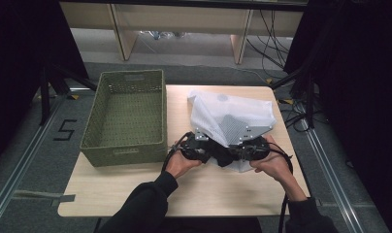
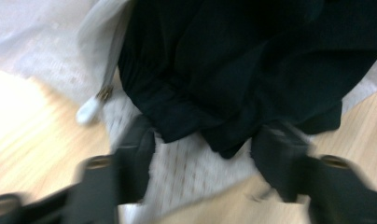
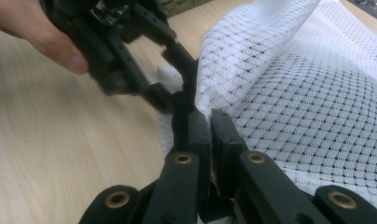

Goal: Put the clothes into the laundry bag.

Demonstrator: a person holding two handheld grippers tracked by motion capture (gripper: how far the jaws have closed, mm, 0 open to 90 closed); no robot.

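Mesh laundry bag point(image 1: 233, 116), white and netted with a diamond weave, lies on the right half of the pale wood-grain table point(image 1: 116, 194), with a black garment point(image 2: 252, 70) of soft, folded cloth at its near opening. Left of the table, on the grey floor, black tape forms the figure "5" point(image 1: 65, 130). Next comes an olive woven basket point(image 1: 126, 114), rectangular, with perforated walls, standing on the table's left half just beside the bag. The left gripper point(image 1: 198, 145) is at the bag's near edge; its black jaws stand apart either side of the black cloth, pads not pressing it, though that view is blurred. A small white zip pull point(image 2: 89, 111) hangs at the bag's seam. The right gripper point(image 3: 209, 122) is clamped together on the bag's mesh edge.
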